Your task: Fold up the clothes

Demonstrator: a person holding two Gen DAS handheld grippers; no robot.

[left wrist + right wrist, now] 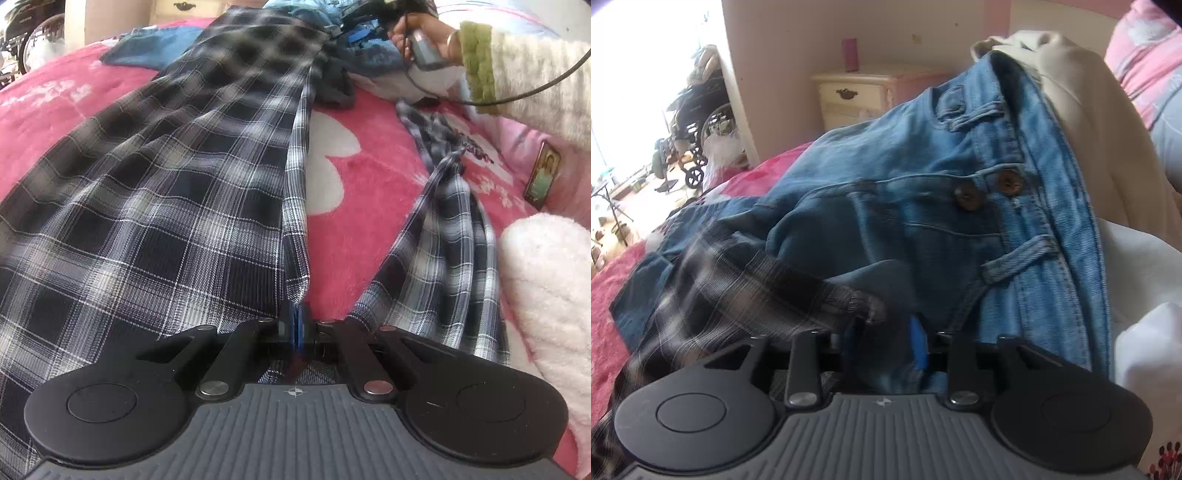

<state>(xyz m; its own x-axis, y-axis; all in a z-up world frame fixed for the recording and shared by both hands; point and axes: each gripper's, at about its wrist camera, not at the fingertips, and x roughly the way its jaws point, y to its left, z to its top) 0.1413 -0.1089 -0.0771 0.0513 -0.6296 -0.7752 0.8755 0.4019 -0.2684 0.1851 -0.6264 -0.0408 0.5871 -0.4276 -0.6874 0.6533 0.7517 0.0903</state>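
The plaid shirt (166, 184) lies stretched along the bed (369, 206), its body running up toward the far end and one sleeve (443, 221) trailing off to the side across the pink blanket. At the near end its hem is pinched in the left hand-held gripper (297, 325), whose jaws are clenched tight on the cloth, the blue pads meeting with plaid between them. At the far end the shirt's other edge (757, 291) drapes over the left finger of the right hand-held gripper (886, 332); its jaws stand part open, with no cloth clearly pressed between the pads, so I judge it to be letting go or not yet gripping. In the left wrist view the person's hand (424, 40) holds that tool above the shirt's top end, a white sleeve (535, 81) behind it. Just beyond lies a heap of other clothes: jeans (923, 184) on top, a cream garment (1089, 110) behind them. A nightstand (857, 96) stands past the bed, and a wheelchair (698, 122) by the bright doorway. The step in hand looks like spreading the shirt flat before the first fold. Next, I think, the right tool needs a firm hold on the collar end or the loose sleeve, so the sleeve can be brought in over the body while the left keeps the hem taut.
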